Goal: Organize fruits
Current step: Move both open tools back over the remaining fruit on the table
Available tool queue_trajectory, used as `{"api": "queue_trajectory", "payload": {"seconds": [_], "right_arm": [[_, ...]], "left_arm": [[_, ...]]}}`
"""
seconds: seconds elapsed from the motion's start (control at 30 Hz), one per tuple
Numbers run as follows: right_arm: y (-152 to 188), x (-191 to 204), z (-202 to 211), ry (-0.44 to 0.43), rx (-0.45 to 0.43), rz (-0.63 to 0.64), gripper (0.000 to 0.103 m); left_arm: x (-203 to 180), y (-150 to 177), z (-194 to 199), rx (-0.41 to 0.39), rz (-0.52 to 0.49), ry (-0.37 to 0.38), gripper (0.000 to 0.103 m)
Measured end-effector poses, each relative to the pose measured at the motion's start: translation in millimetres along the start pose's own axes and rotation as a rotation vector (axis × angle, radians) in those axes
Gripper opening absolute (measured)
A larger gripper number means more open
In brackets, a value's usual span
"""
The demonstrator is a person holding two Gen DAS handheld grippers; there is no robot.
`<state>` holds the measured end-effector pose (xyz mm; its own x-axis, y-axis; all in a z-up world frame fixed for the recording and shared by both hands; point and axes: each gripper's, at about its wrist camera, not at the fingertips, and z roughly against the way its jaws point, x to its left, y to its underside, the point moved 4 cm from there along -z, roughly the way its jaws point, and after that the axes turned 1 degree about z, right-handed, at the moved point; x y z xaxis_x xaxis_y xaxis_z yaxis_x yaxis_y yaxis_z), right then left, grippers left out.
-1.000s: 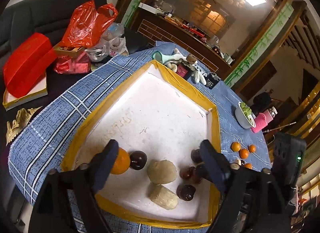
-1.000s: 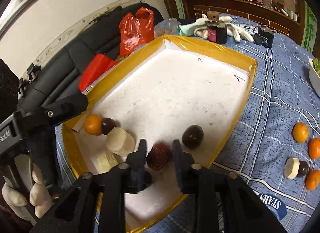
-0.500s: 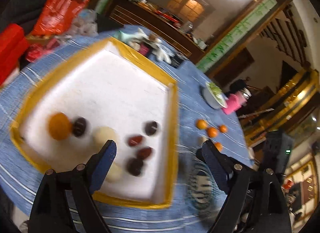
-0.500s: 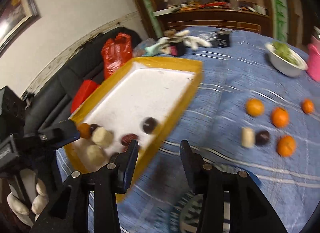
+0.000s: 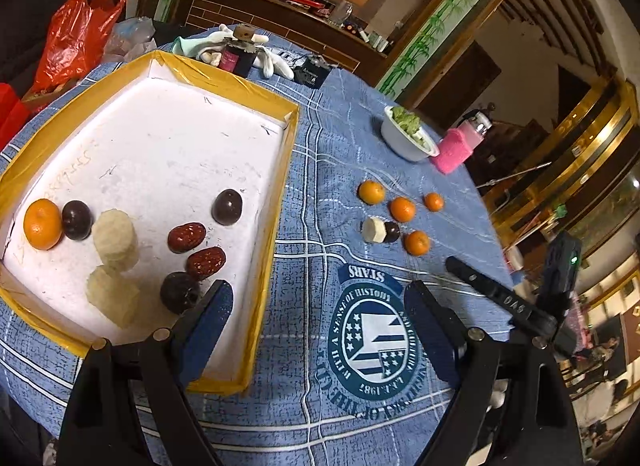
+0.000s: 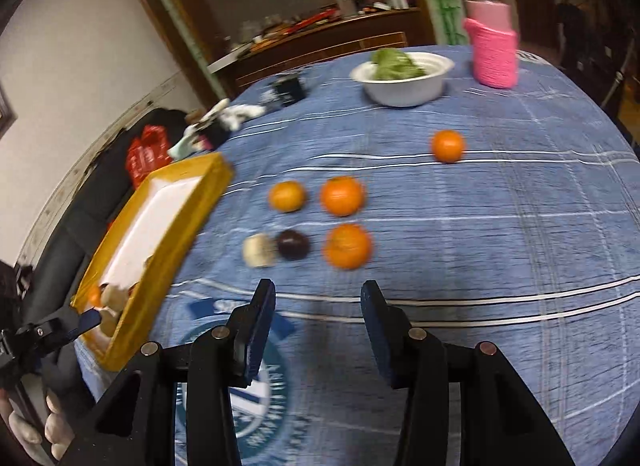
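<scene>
Right now both sets of tongs hang empty over the blue cloth on the table (image 6: 500, 250). My right tongs (image 6: 318, 324) stand apart with nothing between them, above the printed emblem (image 5: 372, 340), aimed toward the loose fruit. My left tongs (image 5: 318, 318) are wide apart, also empty, one finger over the near corner of the tray (image 5: 276, 201).

Risks, near to far. Nearest the right tongs, the orange (image 6: 347, 246) sits just beside a dark round fruit (image 6: 293, 244), which touches a pale peeled piece (image 6: 259, 250). I judge that a careless close could nudge a neighbour and send it rolling; round fruit on cloth won't stay put. The right view is blurred, so lining up on one piece is harder. Two more oranges (image 6: 342, 195) sit behind, and a fourth orange (image 6: 448, 145) lies well apart, farther out. The left tongs' finger is close to the tray's yellow wall; clipping it could shift the tray and its contents.

Containers. The tray holds an orange (image 5: 42, 223) touching a dark fruit (image 5: 77, 219), two pale peeled pieces (image 5: 115, 240), two red dates (image 5: 186, 237), and two more dark fruits (image 5: 227, 206), all crowded at the near end; the far end is bare. Beyond, a white bowl (image 6: 402, 83) holds something green, and a jar in a pink sleeve (image 6: 494, 53) stands beside it.
</scene>
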<state>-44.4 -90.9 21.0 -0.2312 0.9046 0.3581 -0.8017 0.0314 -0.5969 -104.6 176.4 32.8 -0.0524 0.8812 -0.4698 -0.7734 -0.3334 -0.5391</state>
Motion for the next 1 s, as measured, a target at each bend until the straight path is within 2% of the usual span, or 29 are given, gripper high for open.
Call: {"api": "queue_trajectory", "payload": {"seconds": [0.13, 0.33, 0.53, 0.8, 1.0], "right_arm": [[-6.9, -19.7, -7.8, 0.011, 0.0, -0.023, 0.052], [-25.5, -29.6, -32.6, 0.048, 0.02, -0.01, 0.052], [-40.9, -37.0, -48.7, 0.056, 0.001, -0.018, 0.053], [-38.0, -51.9, -48.3, 0.032, -0.032, -0.068, 0.055], [-37.9, -48.6, -44.8, 0.047, -0.055, -0.042, 0.055]], "left_arm": [[-14.6, 6.9, -11.6, 0.035, -0.058, -0.056, 0.087], [-24.2, 9.0, -20.0, 0.057, -0.093, -0.052, 0.087], [-24.3, 7.3, -25.7, 0.065, -0.097, -0.055, 0.087], [-37.6, 6.8, -33.0, 0.071, -0.13, -0.065, 0.087], [-45.4, 7.4, -29.5, 0.063, -0.142, -0.071, 0.087]]}}
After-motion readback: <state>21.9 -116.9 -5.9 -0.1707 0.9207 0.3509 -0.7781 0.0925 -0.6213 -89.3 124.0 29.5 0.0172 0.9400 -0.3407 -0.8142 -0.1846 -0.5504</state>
